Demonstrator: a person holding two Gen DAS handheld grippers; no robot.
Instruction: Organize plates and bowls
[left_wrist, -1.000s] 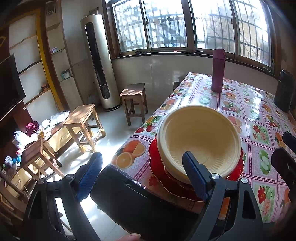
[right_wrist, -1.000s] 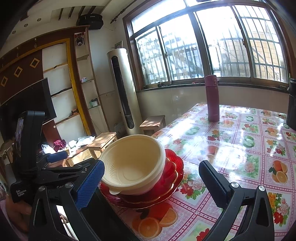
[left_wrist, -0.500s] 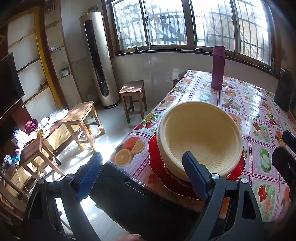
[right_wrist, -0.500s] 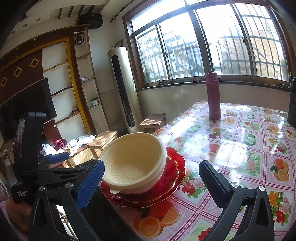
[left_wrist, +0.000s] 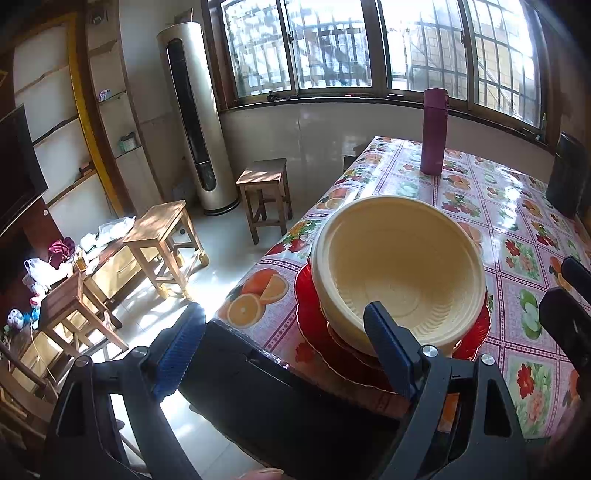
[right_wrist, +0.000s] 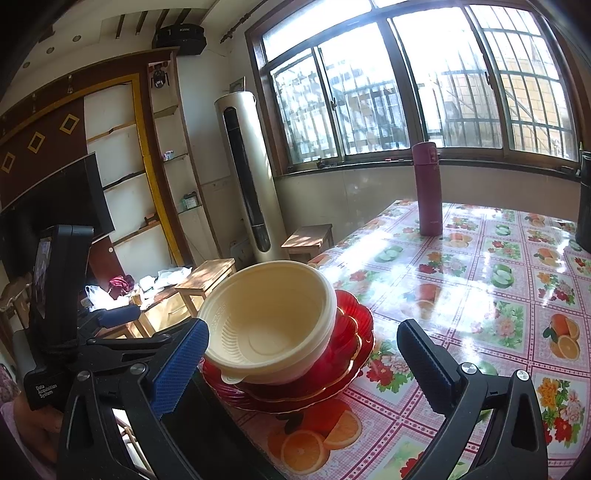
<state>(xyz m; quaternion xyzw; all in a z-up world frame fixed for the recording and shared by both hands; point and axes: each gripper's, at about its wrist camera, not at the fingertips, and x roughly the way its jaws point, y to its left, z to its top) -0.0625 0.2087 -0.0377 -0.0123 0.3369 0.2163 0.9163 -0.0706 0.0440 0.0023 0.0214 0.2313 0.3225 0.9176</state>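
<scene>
Cream plastic bowl (left_wrist: 399, 266), round and ribbed inside, sits tilted atop a stack of red scalloped glass plates (right_wrist: 343, 365) near the corner of the desk (right_wrist: 480, 295) with its fruit-print oilcloth. Left tongs (left_wrist: 284, 347): jaws wide, empty, just before the stack. Right tongs (right_wrist: 303, 365): jaws wide, empty. Magenta cylindrical flask (right_wrist: 428, 188) stands upright, well apart, toward the window.

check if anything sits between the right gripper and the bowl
Nothing visible does. The right gripper is open, and the cream bowl sits on the red plates just ahead of its blue pad, with no object between them.
</scene>
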